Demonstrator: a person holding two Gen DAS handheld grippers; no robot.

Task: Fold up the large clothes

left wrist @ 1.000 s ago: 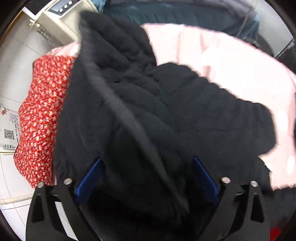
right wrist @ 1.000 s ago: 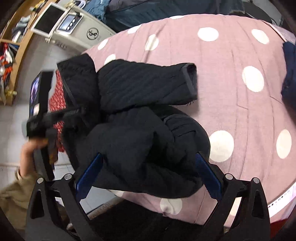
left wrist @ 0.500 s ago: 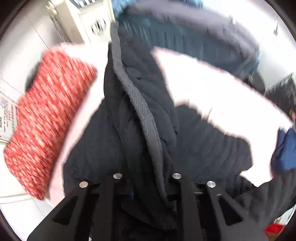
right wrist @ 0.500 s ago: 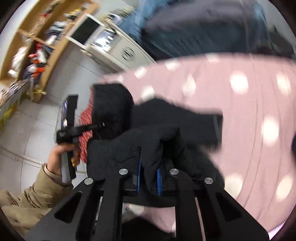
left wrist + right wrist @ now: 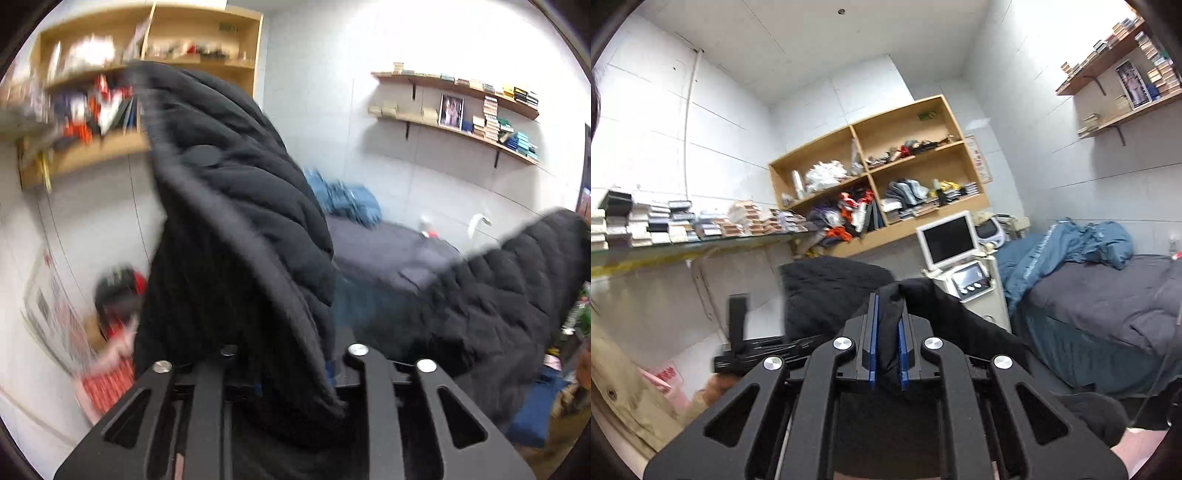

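1. Both our jaws are closed: the right gripper (image 5: 888, 345) pinches a black fold of the quilted jacket (image 5: 236, 229), and the left gripper (image 5: 291, 369) clamps its thick edge.
2. We hold the jacket up in the air; it hangs between the grippers.
3. Behind it stands a bed (image 5: 1108, 306), then a wooden shelf (image 5: 882, 177) on the wall.

1. Your right gripper (image 5: 888, 345) is matte black, with two angled arms either side of the jaws, each cut through by a triangular slot.
2. Four round silver screws sit behind the jaws; blue pads (image 5: 873, 343) line their inner faces.
3. Your left gripper (image 5: 291, 373) has the same black frame and silver screws.
4. Left of the right jaws, your sleeve (image 5: 624, 402) is tan.
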